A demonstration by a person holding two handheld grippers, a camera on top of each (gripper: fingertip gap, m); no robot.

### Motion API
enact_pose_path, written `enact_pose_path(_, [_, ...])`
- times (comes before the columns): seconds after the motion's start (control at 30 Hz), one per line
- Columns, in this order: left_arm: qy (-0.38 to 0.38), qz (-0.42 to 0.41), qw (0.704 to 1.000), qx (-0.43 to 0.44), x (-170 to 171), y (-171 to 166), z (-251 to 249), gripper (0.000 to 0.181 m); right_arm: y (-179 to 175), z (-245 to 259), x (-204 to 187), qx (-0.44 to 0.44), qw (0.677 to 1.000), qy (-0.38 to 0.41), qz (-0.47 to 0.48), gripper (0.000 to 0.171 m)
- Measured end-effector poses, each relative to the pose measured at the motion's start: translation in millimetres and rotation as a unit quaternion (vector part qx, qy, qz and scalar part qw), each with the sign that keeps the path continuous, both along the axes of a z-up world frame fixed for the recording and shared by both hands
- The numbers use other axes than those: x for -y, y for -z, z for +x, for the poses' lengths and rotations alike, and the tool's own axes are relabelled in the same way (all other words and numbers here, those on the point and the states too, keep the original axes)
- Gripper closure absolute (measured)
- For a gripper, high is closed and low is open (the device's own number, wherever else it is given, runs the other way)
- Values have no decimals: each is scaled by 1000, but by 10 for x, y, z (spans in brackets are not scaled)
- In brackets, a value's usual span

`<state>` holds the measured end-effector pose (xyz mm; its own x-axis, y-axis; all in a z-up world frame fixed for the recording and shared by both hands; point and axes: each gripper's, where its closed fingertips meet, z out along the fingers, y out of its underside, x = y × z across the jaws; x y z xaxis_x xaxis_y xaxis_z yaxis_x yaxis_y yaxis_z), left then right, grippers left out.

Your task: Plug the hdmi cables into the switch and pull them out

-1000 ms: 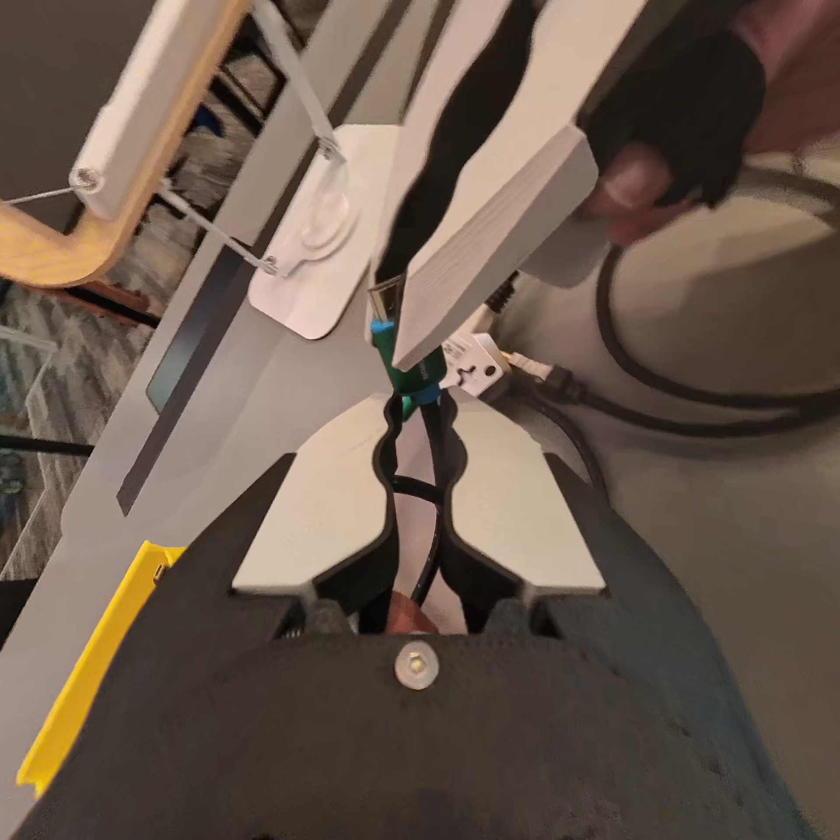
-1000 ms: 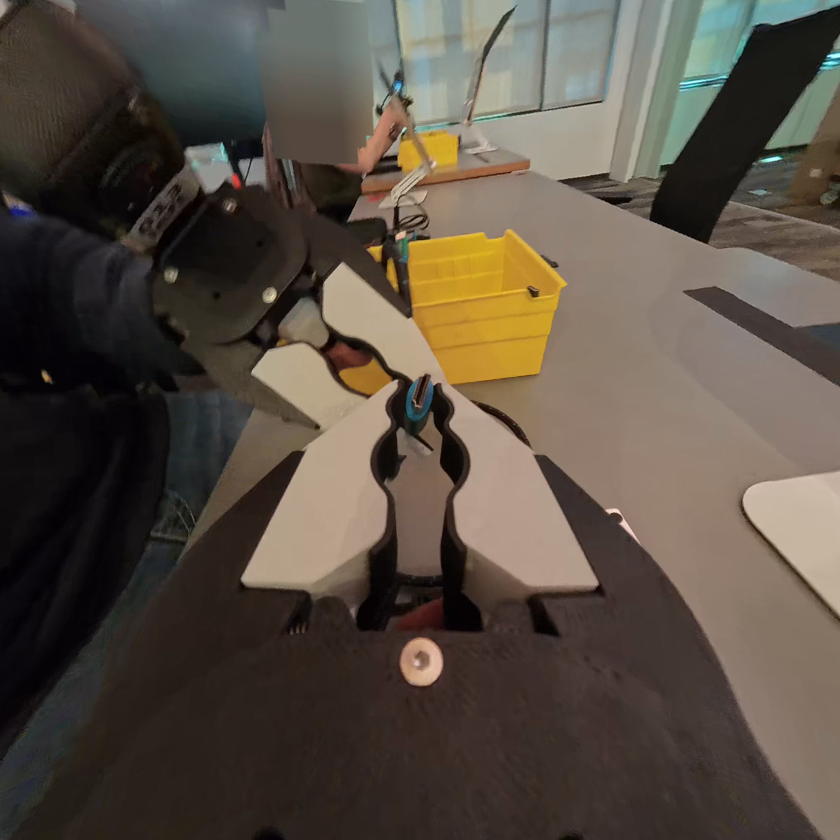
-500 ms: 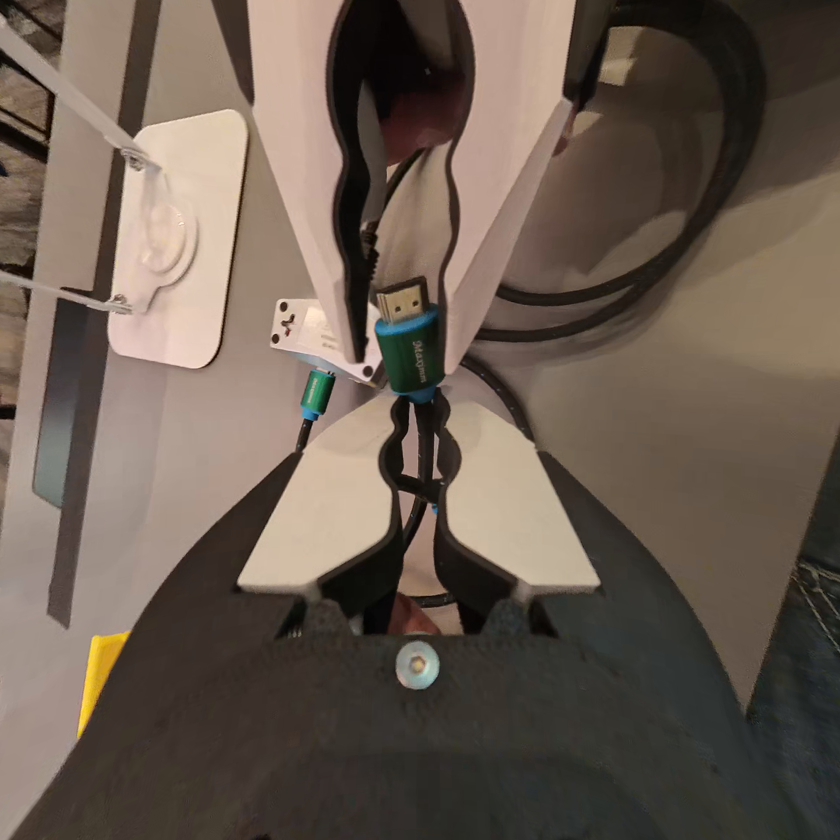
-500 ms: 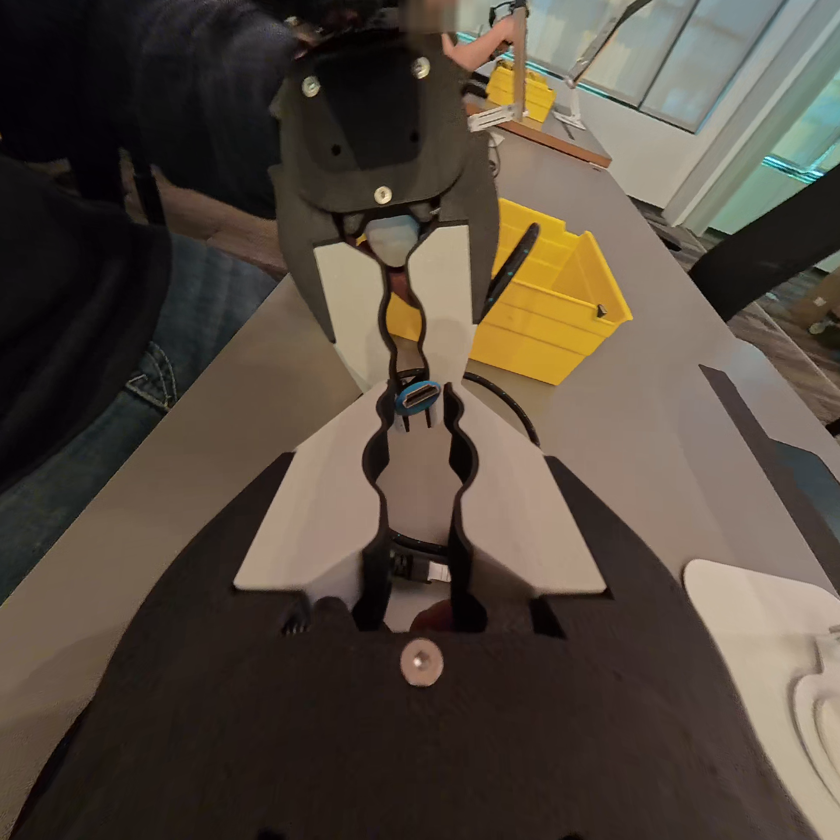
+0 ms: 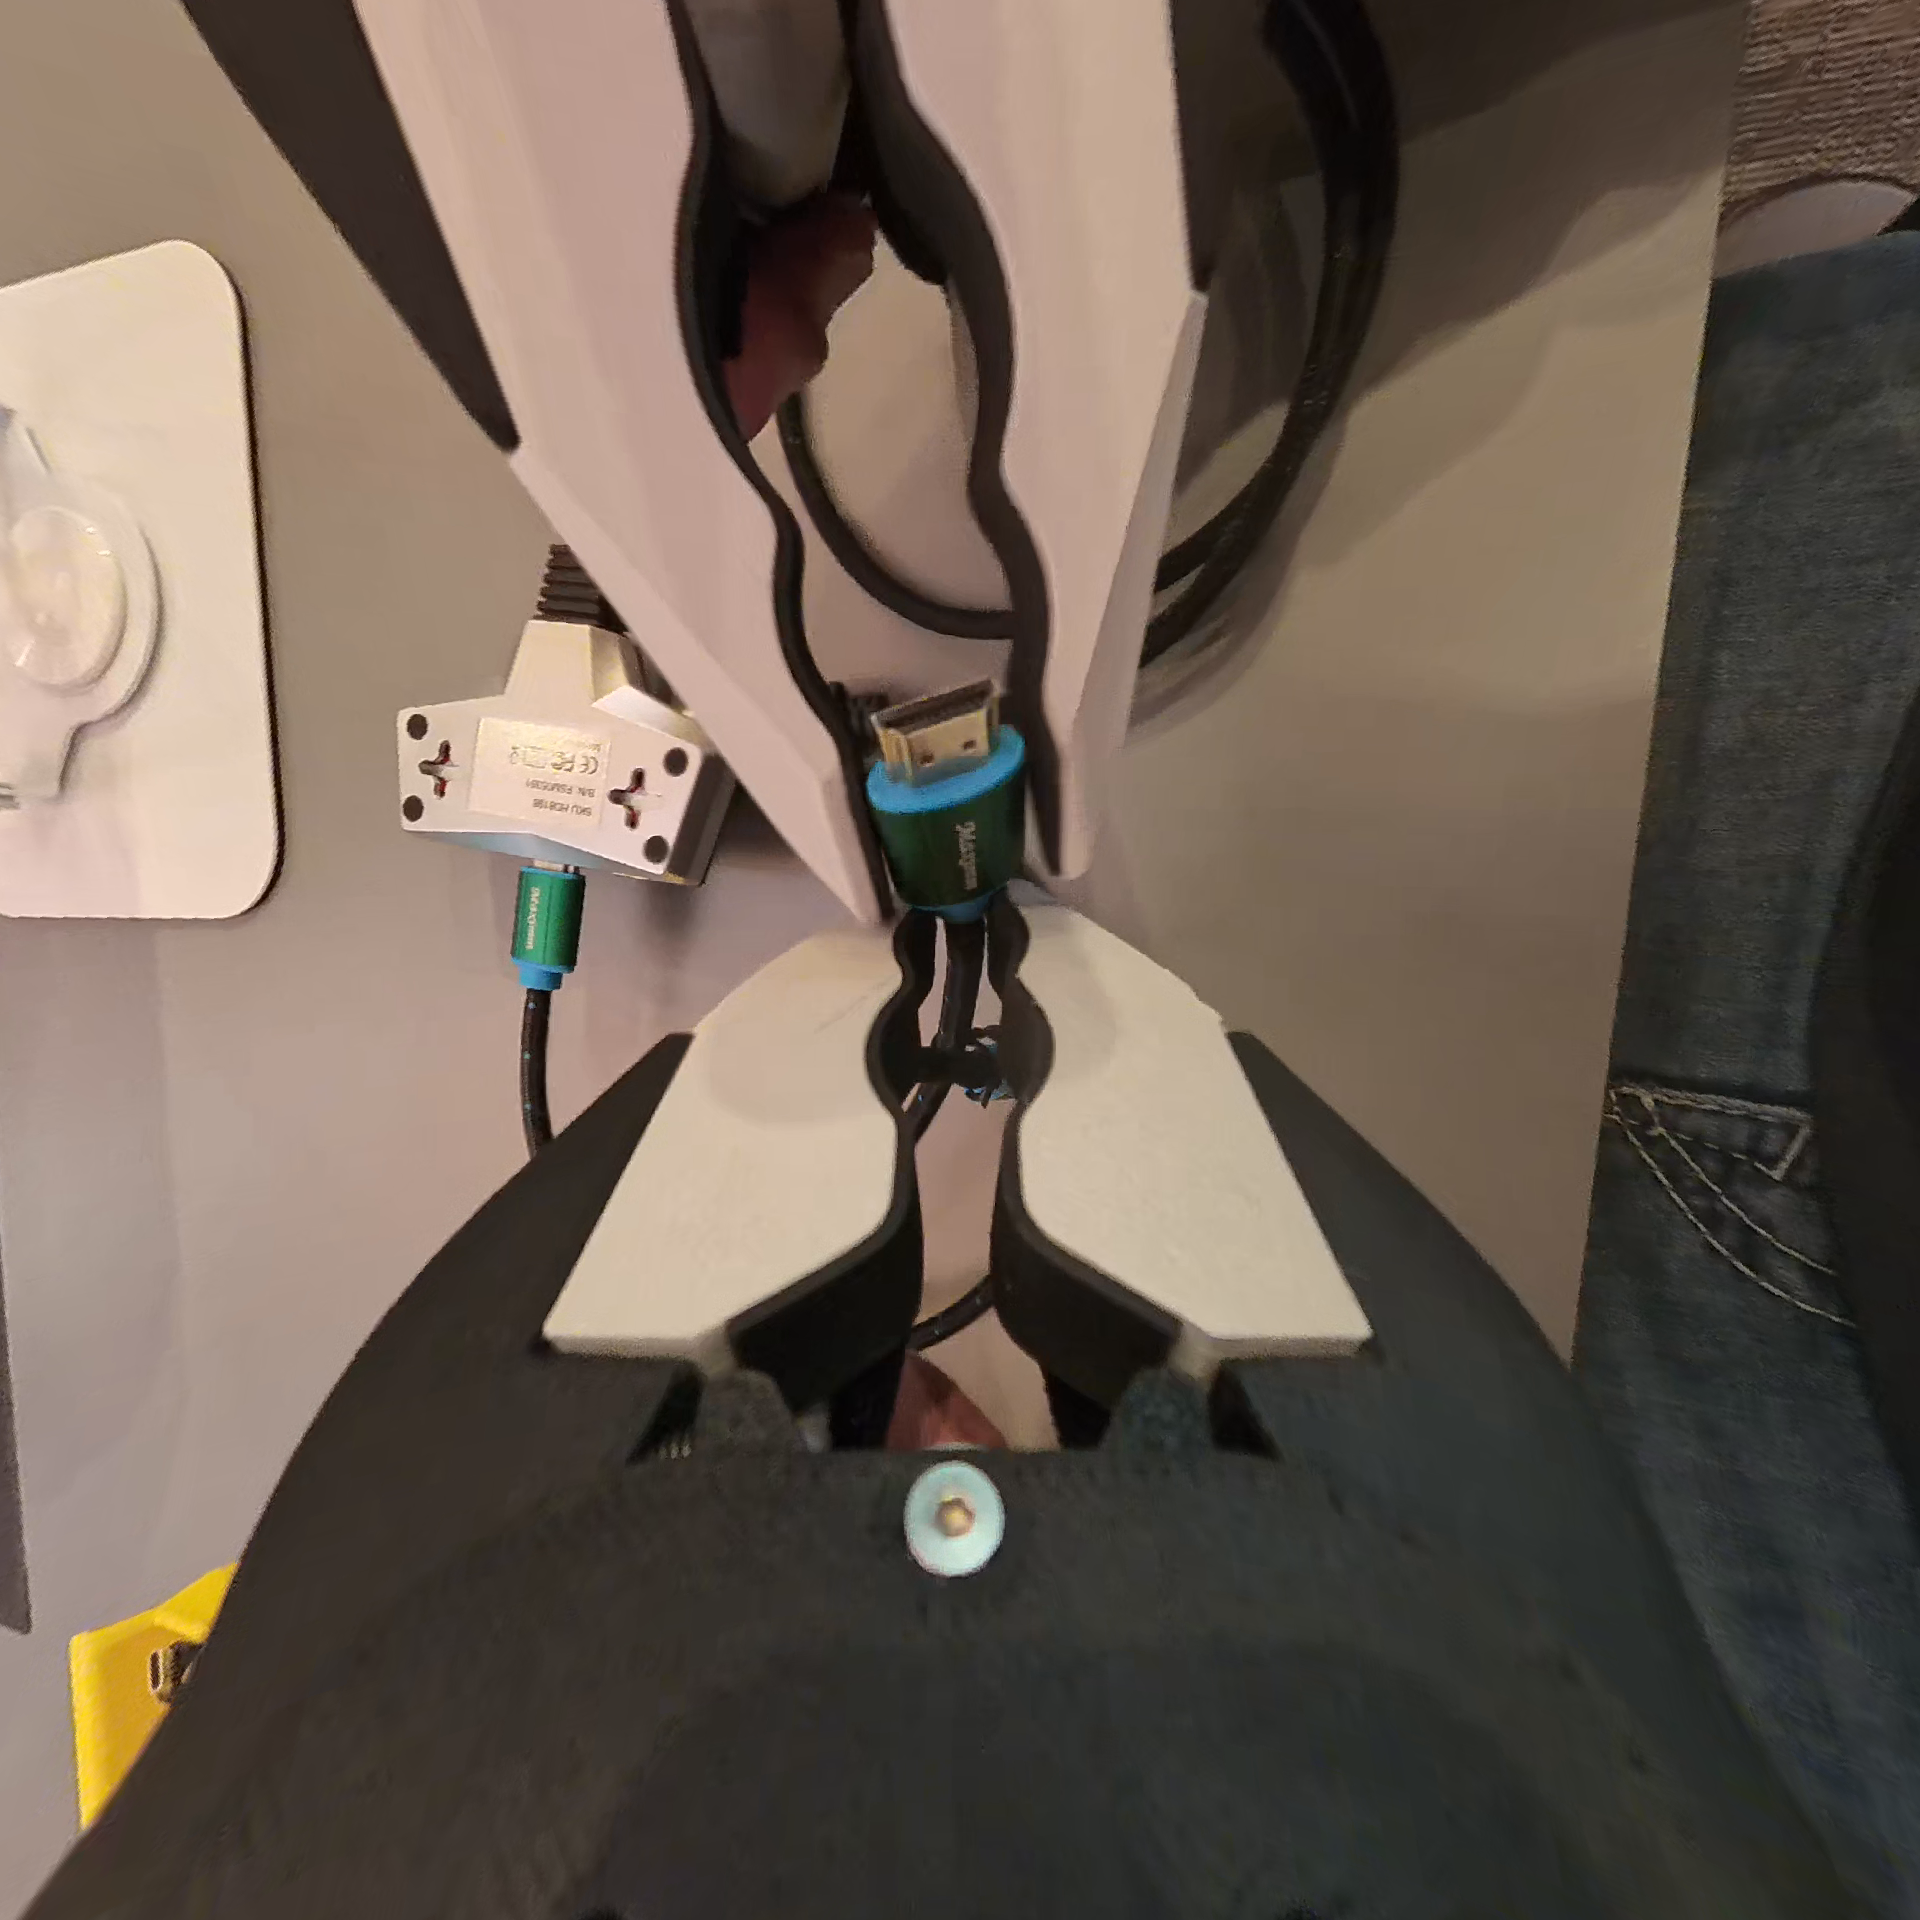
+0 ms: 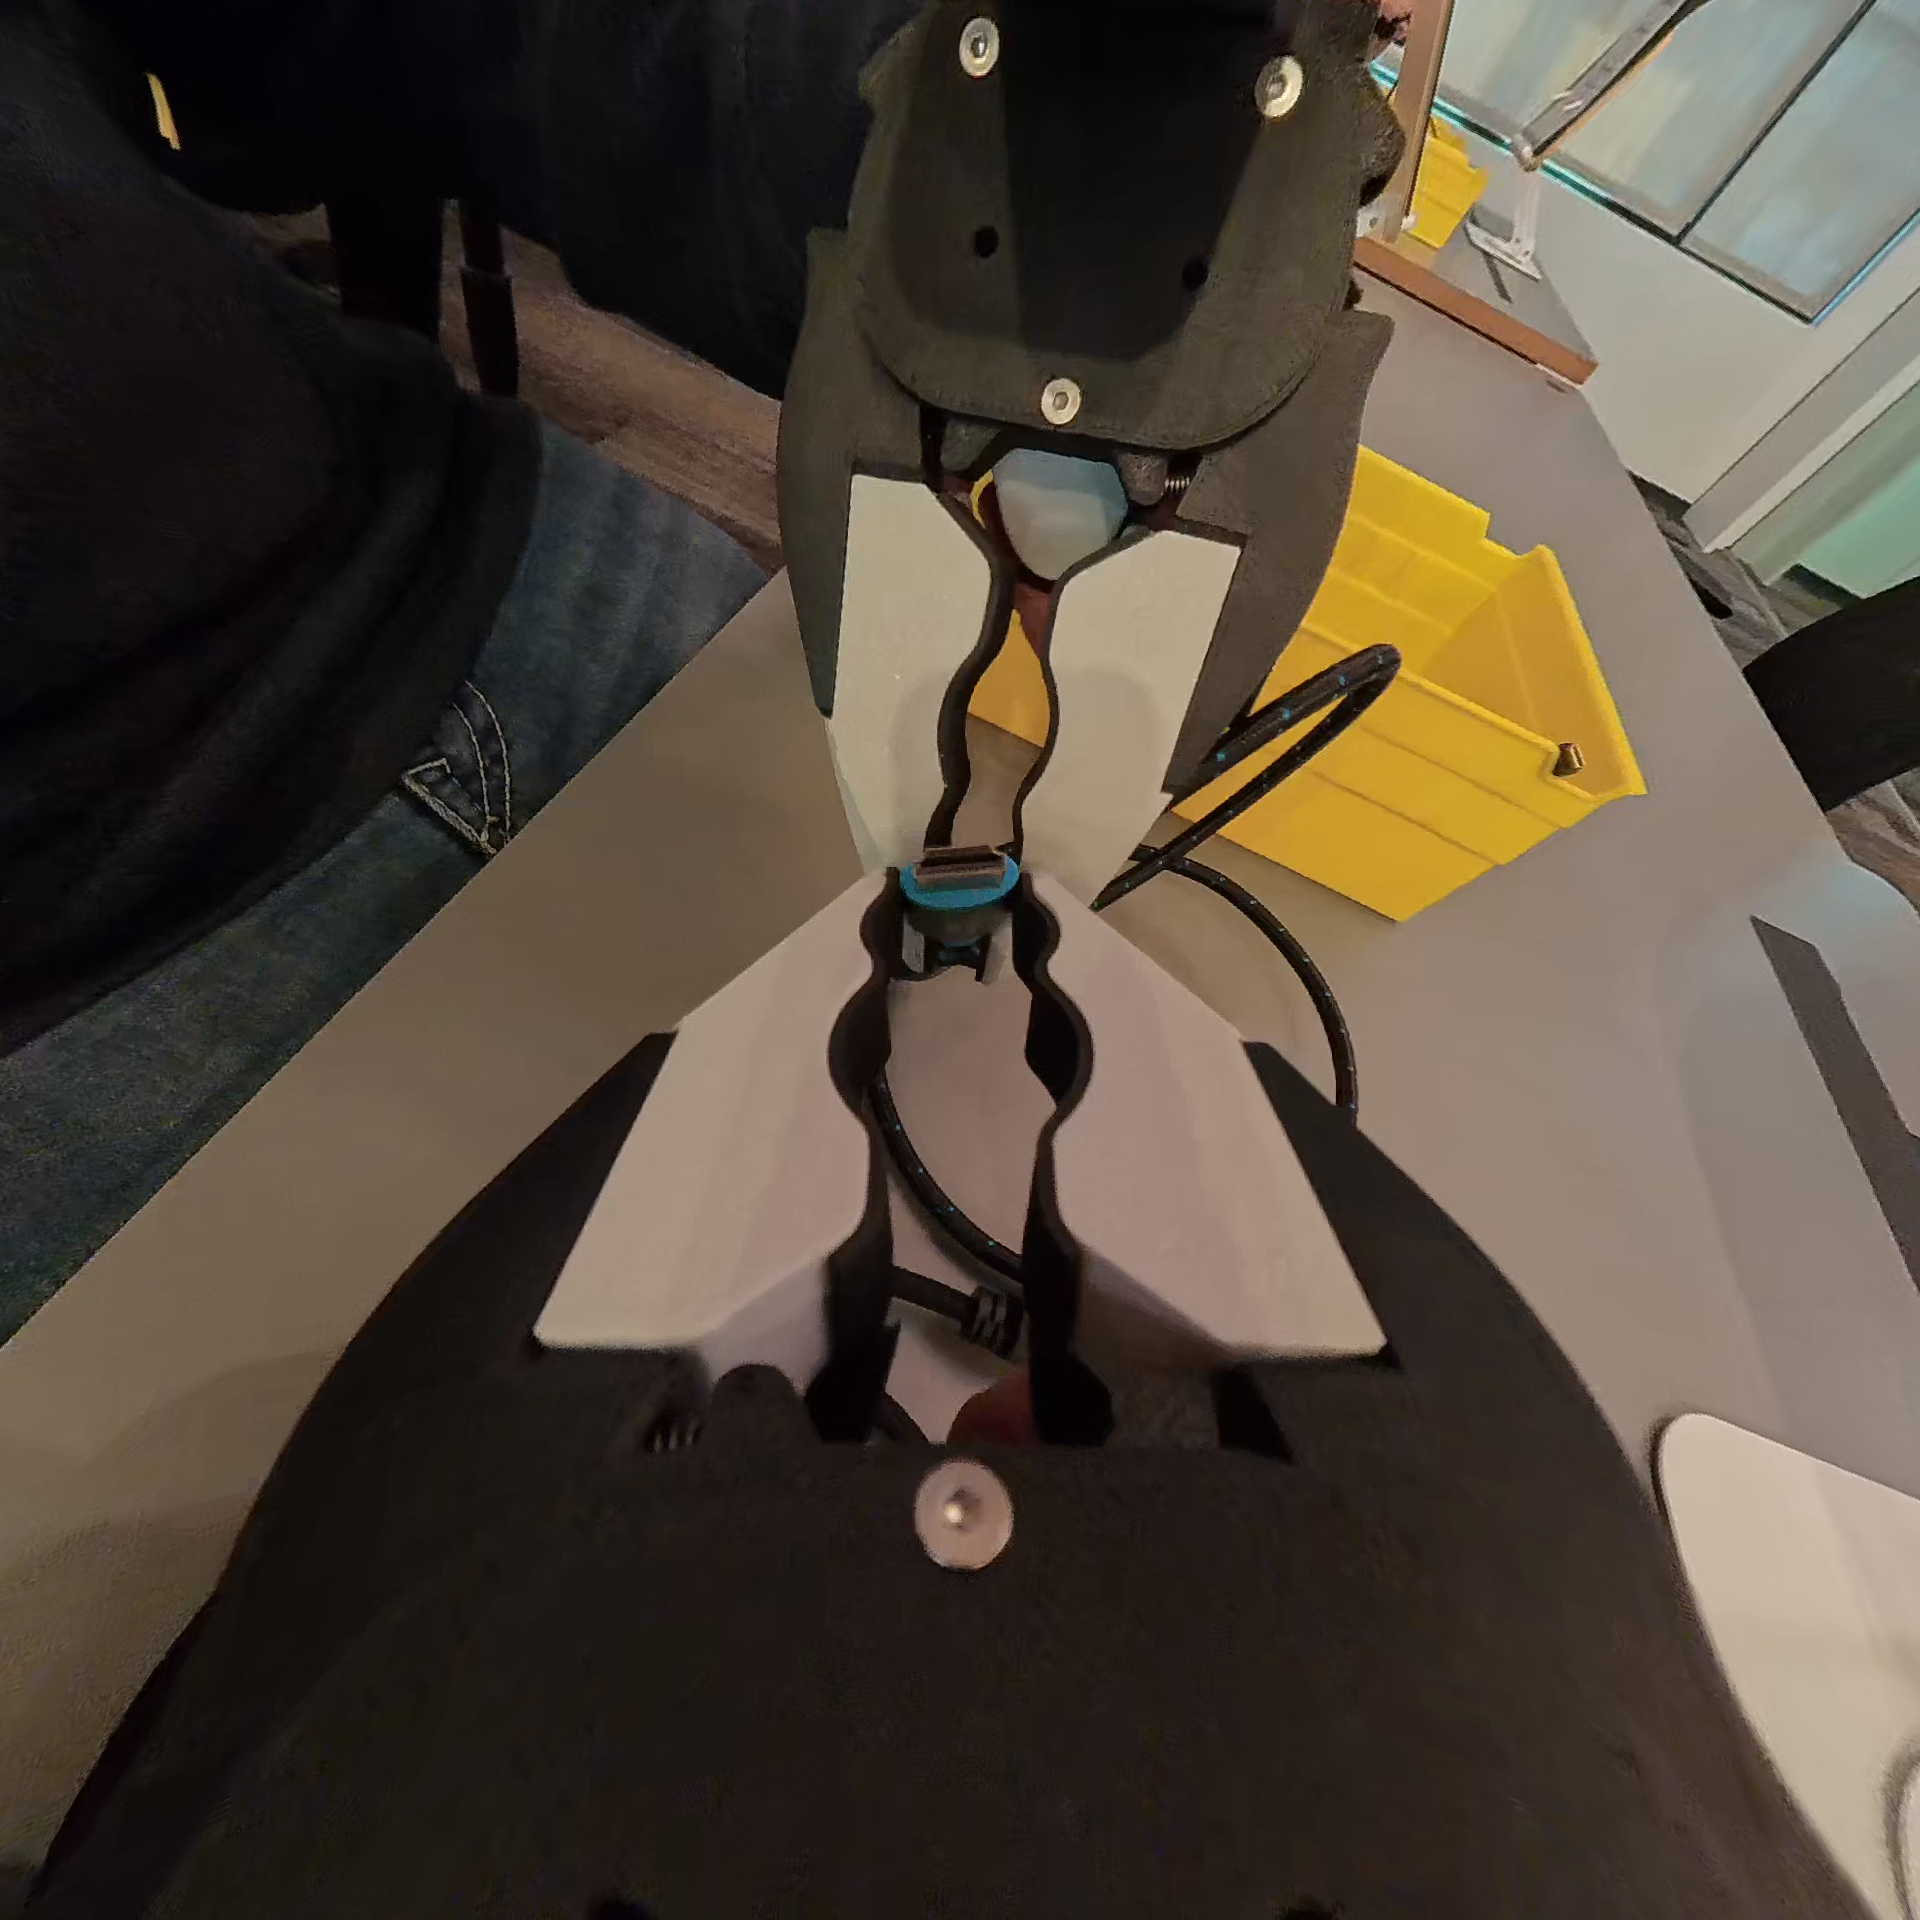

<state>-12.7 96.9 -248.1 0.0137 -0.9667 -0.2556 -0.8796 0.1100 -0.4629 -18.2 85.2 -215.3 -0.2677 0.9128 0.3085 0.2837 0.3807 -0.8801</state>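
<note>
A green HDMI plug (image 5: 948, 821) with a blue collar and gold tip points away from my left gripper (image 5: 961, 940), which is shut on the braided cable just behind it. My right gripper (image 5: 966, 883) comes in from the top, tip to tip, with its fingers closed on the plug's body. In the right wrist view, my right gripper (image 6: 956, 902) holds the plug (image 6: 954, 875) end-on and my left gripper (image 6: 977, 842) faces it. The silver switch (image 5: 551, 779) lies label-up on the table to the left, with a second green plug (image 5: 548, 914) in its near port.
A white pad (image 5: 135, 582) with a clear fixture lies left of the switch. A yellow bin (image 6: 1455, 748) stands behind the left gripper. Loops of black cable (image 5: 1299, 416) lie at the back right. The table edge and a person's jeans (image 5: 1818, 935) are at the right. My two grippers' fingertips are within a few centimetres of each other.
The two grippers have swung from an angle into a head-on, tip-to-tip line and drawn closer. The plug stays between them. The switch now shows fully at the left.
</note>
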Motion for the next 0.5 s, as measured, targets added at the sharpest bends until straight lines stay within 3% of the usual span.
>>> enact_pose_path(0.27, [-30,25,999,31,-141,-112,13,171,-125,4,-160,-28,998,33,-48,153])
enact_pose_path(0.5, [-98,81,989,79,-398,-482,-90,151,-312,64,-530,-99,984,108,-98,153])
